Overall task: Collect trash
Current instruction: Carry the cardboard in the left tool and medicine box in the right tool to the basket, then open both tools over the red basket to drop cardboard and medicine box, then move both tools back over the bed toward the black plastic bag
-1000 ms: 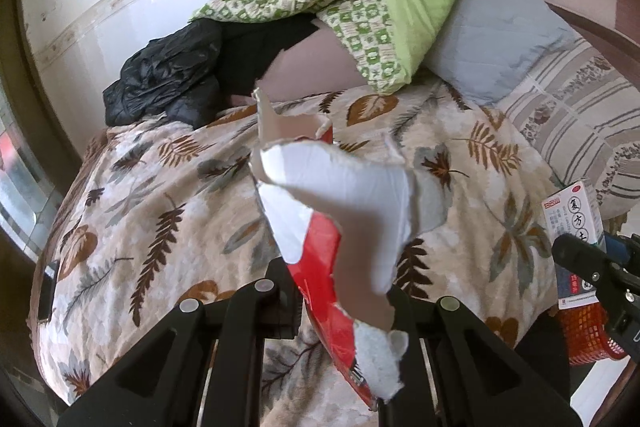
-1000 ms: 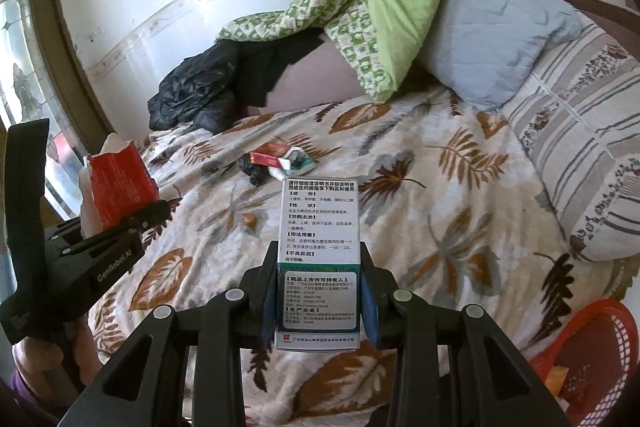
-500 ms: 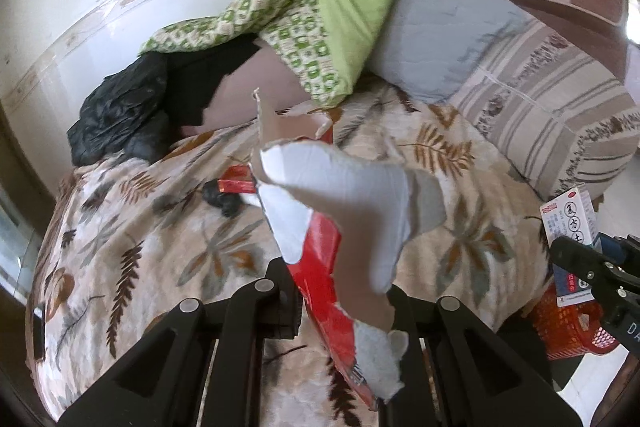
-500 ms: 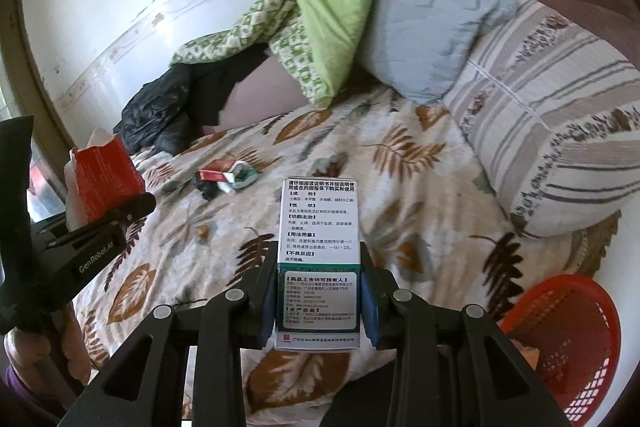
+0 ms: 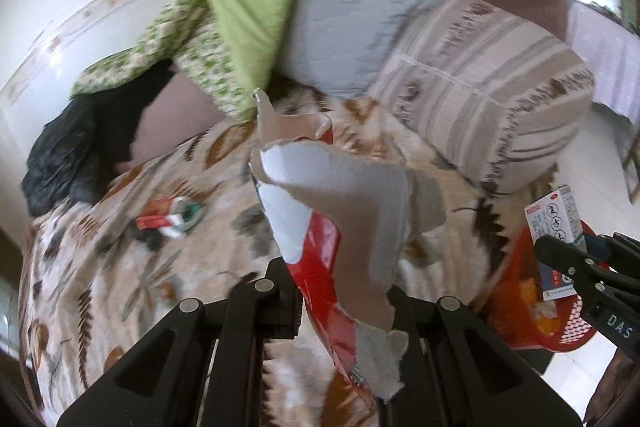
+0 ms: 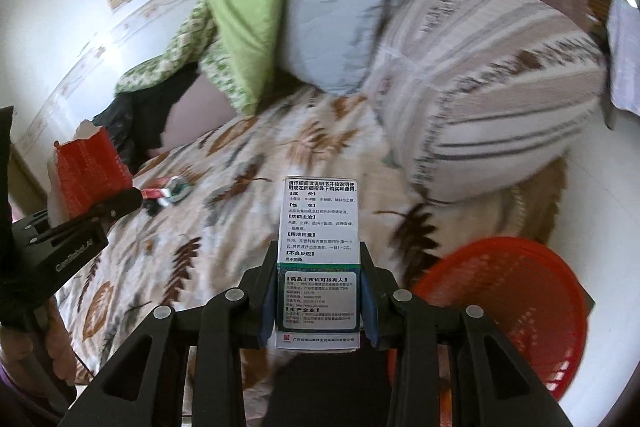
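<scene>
Right tongs (image 6: 320,297): clamped on an upright medicine box (image 6: 318,251), gripped low on its sides, most of it standing proud above the pads.
Left tongs (image 5: 344,301): pinching a torn red carton (image 5: 332,227) by a thin edge, ragged flaps hanging loose above and below.
Pose: both tongs level over the bed (image 6: 248,203) edge, side by side, right one nearest the basket (image 6: 504,311).
Basket: red, on the floor beside the bed, lower right of the right tongs, some scraps already inside.
Risk, box: released here it would likely hit the bed or rim, since the basket sits off to the side, not beneath.
Risk, carton: a thin grip on torn card may slip or tear further.
Risk, tongs: they could knock each other crowding the basket.
Farther: small wrappers (image 6: 168,191) lie mid-bed, not yet collected.
</scene>
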The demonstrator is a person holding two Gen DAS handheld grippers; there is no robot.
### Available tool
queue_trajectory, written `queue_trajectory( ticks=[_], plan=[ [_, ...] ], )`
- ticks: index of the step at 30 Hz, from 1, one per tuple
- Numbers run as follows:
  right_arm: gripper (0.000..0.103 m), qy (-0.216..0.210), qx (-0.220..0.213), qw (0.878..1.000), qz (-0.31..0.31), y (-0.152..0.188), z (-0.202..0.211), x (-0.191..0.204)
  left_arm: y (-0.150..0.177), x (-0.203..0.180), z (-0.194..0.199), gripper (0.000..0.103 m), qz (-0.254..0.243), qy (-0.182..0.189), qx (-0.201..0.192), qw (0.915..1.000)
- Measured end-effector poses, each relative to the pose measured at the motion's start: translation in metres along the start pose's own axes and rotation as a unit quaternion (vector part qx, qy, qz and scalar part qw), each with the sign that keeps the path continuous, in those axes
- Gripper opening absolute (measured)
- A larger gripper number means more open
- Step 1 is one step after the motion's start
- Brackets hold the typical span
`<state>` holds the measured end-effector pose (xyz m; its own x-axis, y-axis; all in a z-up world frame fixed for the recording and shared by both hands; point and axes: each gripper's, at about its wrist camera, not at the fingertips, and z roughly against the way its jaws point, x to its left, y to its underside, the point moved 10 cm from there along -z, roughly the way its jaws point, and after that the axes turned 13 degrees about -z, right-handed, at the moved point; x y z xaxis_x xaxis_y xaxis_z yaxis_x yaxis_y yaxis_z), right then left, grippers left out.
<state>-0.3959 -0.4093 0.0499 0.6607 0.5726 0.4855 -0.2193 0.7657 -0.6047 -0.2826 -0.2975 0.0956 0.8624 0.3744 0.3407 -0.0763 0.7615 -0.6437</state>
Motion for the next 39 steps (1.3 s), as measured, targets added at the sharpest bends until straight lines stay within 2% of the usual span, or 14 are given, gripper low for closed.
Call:
queue_trajectory(
  ticks=[4, 8, 14, 17, 18, 20, 21, 22, 23, 25, 30, 32, 36, 39],
  plan=[
    [0.036, 0.03, -0.01, 0.999, -0.026, -0.004, 0.012, -0.038, -0.021, -0.045, -0.007, 0.012, -0.029, 0.043, -0.005, 0.9987],
    [0.036, 0.063, -0.019, 0.996, -0.056, -0.006, 0.025, -0.081, -0.042, -0.099, -0.014, 0.012, -0.061, 0.094, -0.009, 0.9937],
    [0.036, 0.099, -0.024, 0.99, -0.099, -0.001, 0.041, -0.138, -0.063, -0.177, -0.019, 0.012, -0.088, 0.191, -0.007, 0.9777],
    [0.037, 0.109, -0.026, 0.988, -0.109, -0.001, 0.045, -0.156, -0.069, -0.212, -0.022, 0.02, -0.107, 0.231, -0.009, 0.9671],
    [0.037, 0.11, -0.026, 0.987, -0.111, -0.001, 0.045, -0.159, -0.07, -0.217, -0.024, 0.025, -0.112, 0.231, -0.011, 0.9665],
    [0.039, 0.112, -0.023, 0.987, -0.117, 0.001, 0.042, -0.167, -0.07, -0.227, -0.025, 0.06, -0.12, 0.234, -0.015, 0.9646],
    [0.047, 0.111, -0.018, 0.986, -0.124, 0.002, 0.04, -0.171, -0.07, -0.227, -0.025, 0.068, -0.119, 0.236, -0.017, 0.9641],
    [0.053, 0.11, -0.016, 0.985, -0.129, 0.003, 0.038, -0.173, -0.069, -0.227, -0.026, 0.068, -0.117, 0.236, -0.019, 0.9645],
    [0.064, 0.11, -0.016, 0.985, -0.135, 0.004, 0.038, -0.176, -0.068, -0.226, -0.026, 0.068, -0.115, 0.236, -0.019, 0.9646],
    [0.069, 0.11, -0.016, 0.983, -0.143, 0.005, 0.037, -0.18, -0.066, -0.223, -0.028, 0.068, -0.112, 0.236, -0.013, 0.9652],
    [0.069, 0.11, -0.021, 0.983, -0.143, 0.003, 0.038, -0.176, -0.059, -0.193, -0.027, 0.069, -0.091, 0.214, -0.011, 0.9726],
    [0.069, 0.108, -0.021, 0.984, -0.138, 0.0, 0.036, -0.17, -0.055, -0.178, -0.026, 0.071, -0.083, 0.194, -0.012, 0.9773],
    [0.069, 0.101, -0.022, 0.987, -0.122, -0.004, 0.034, -0.15, -0.043, -0.146, -0.023, 0.078, -0.067, 0.17, -0.009, 0.9832],
    [0.069, 0.09, -0.018, 0.99, -0.103, -0.006, 0.029, -0.127, -0.029, -0.116, -0.023, 0.079, -0.046, 0.156, 0.0, 0.9868]
  ],
)
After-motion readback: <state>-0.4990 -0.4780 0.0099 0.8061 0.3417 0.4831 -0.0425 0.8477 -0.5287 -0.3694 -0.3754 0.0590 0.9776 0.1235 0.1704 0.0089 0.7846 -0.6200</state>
